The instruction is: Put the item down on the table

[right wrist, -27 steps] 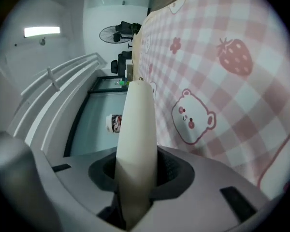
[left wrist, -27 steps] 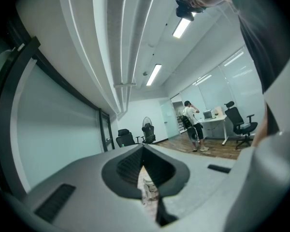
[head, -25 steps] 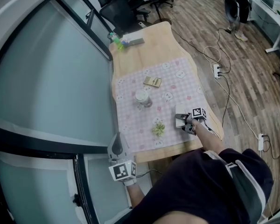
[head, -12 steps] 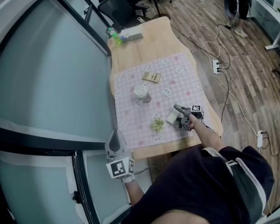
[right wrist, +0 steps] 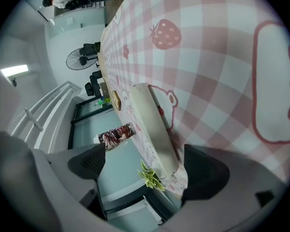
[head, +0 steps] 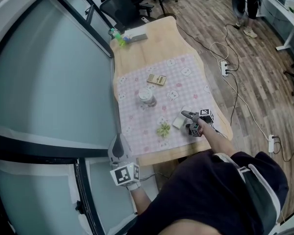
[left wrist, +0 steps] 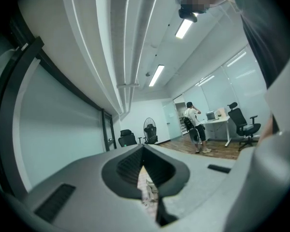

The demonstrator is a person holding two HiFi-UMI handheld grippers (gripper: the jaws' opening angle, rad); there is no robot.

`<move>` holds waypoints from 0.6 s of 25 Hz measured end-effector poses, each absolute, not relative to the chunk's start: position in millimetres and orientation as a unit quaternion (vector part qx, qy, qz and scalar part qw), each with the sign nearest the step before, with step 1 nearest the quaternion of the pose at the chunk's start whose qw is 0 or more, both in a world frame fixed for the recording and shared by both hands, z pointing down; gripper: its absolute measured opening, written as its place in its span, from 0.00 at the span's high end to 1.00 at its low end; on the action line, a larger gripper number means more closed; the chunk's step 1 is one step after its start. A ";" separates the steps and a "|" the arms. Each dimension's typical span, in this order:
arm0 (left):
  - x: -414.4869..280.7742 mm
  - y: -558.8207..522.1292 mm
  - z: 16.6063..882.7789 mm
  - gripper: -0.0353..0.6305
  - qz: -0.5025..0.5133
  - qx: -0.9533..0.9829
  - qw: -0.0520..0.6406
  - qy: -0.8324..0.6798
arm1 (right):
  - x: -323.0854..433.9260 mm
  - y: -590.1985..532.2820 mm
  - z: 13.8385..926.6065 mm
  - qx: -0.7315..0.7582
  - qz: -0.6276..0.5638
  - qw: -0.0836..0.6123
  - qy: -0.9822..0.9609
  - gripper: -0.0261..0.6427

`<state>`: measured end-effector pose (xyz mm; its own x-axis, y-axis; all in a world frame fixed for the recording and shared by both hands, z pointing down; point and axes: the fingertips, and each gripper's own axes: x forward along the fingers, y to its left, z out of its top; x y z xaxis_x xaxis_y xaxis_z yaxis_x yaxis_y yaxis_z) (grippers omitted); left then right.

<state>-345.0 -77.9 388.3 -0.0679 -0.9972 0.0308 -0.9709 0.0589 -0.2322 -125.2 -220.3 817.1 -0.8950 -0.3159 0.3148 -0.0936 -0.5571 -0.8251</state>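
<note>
A flat white item (head: pixel 179 122) lies on the pink checked cloth (head: pixel 188 84) near the table's front right corner. My right gripper (head: pixel 190 121) stands just right of it. In the right gripper view the white item (right wrist: pixel 154 124) rests flat on the cloth (right wrist: pixel 217 66), running away from the gripper between its jaws, nearer the right one. The right gripper (right wrist: pixel 147 166) is open; its jaws have just been opening and neither pad presses on the item. My left gripper (head: pixel 118 145) hangs off the table's left front corner, holding nothing. Its jaws in the left gripper view (left wrist: pixel 144 151) look shut.
On the cloth stand a green leafy sprig (head: pixel 163 129), a small jar (head: pixel 147 97) and a tan calculator-like thing (head: pixel 157 79). A green bottle (head: pixel 120 39) sits on the wooden table (head: pixel 152 48) at its far end. Office chairs (head: pixel 122 9) stand beyond; cables and a power strip (head: pixel 224 68) lie on the floor to the right.
A second ago the white item was between the right gripper's jaws; now it lies on the cloth with the jaws spread wide. The right gripper has rolled and sunk slightly. The left gripper has stayed put.
</note>
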 end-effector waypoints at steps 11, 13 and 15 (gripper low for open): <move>-352.0 -77.4 398.4 0.95 -0.089 -0.677 0.049 0.729 | -86.6 -228.7 774.9 -0.217 -0.789 0.046 0.572 0.95; -348.9 -80.1 399.2 0.95 -0.091 -0.681 0.052 0.725 | -86.4 -231.0 775.4 -0.221 -0.790 0.054 0.570 0.95; -346.7 -82.0 400.2 0.95 -0.092 -0.684 0.053 0.722 | -87.0 -231.2 774.7 -0.222 -0.784 0.048 0.578 0.95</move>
<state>-346.7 -82.0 400.2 -0.0599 -0.9970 0.0497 -0.9774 0.0484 -0.2057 -87.0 -231.2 774.7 -0.8969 -0.3322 0.2921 -0.1811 -0.3266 -0.9276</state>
